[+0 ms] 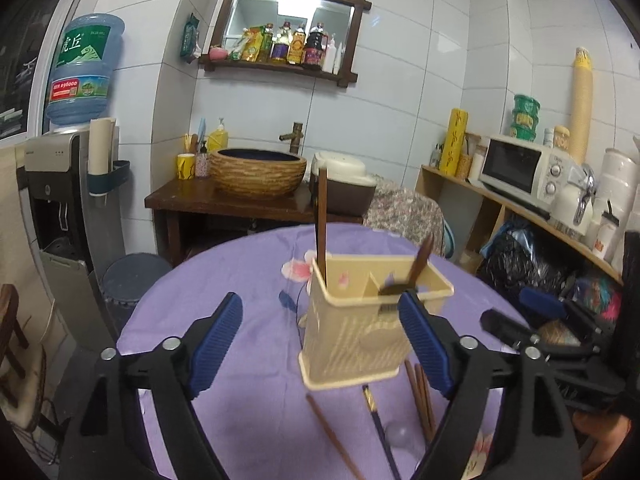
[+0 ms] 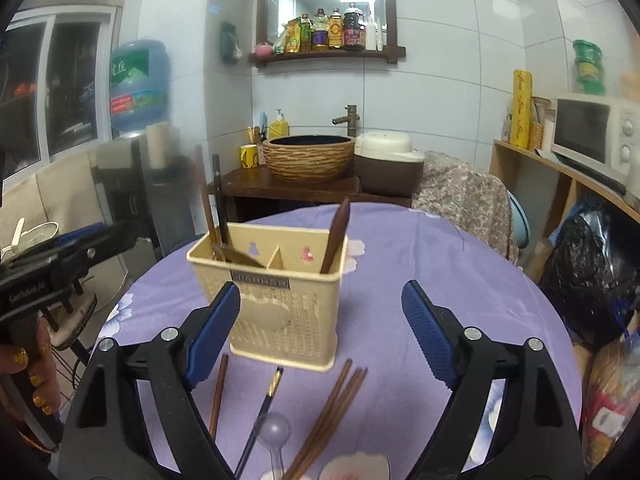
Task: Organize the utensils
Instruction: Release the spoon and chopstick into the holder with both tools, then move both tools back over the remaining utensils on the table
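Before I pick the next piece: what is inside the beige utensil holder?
The beige utensil holder has chopsticks standing in its left compartment and a dark wooden spoon in its right. Their lower ends and the holder's bottom are hidden by its walls.

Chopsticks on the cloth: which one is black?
The black chopstick with a gold band, lying between the lone brown chopstick and the brown bundle; the rest are brown wood.

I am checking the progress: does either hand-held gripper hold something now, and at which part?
Nothing is held. The left hand-held gripper and the right hand-held gripper both stand open before the utensil holder.
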A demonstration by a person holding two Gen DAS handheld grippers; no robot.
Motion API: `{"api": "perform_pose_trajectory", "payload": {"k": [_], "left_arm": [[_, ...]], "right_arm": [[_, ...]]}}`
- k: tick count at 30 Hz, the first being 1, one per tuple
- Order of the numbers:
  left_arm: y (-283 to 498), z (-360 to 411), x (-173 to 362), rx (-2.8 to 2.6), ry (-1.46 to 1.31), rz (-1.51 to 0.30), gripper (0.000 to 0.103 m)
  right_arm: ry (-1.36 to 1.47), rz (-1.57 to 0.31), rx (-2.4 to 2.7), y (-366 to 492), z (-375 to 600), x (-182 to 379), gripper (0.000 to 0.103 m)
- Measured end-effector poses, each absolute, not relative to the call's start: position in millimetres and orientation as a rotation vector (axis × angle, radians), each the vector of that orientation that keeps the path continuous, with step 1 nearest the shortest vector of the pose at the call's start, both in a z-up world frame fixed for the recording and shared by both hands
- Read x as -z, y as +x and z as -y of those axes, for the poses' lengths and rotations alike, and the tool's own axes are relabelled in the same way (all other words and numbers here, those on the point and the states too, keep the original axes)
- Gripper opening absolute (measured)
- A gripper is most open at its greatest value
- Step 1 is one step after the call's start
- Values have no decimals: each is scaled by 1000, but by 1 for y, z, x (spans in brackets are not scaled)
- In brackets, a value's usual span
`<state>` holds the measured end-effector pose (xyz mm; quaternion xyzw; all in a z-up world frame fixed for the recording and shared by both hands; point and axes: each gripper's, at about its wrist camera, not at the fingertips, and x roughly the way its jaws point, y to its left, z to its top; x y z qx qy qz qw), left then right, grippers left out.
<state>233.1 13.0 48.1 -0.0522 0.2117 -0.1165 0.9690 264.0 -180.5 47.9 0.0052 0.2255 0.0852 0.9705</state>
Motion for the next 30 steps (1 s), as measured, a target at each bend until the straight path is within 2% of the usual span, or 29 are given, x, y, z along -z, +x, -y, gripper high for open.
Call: {"api": "perform_pose_trajectory", "payload": {"k": [4,10,18,24,30], "left_arm": [[219,-15,-24,217,-108,-490,88],[208,-22,24,194,-123,-641,88],[193,-32,65,168,-136,-747,86],[190,-22,78,182,-118,-790,77],[195,-14,82,211,-122,-824,61]], "right_arm": [[18,-492,-151,239,188,-29,84],[1,-548,-92,212,195,5,84],[16,-650,-2,194,216,51,84],[34,-727,25,187,228,79,84],[45,-733,29,183,233,81,84]]}}
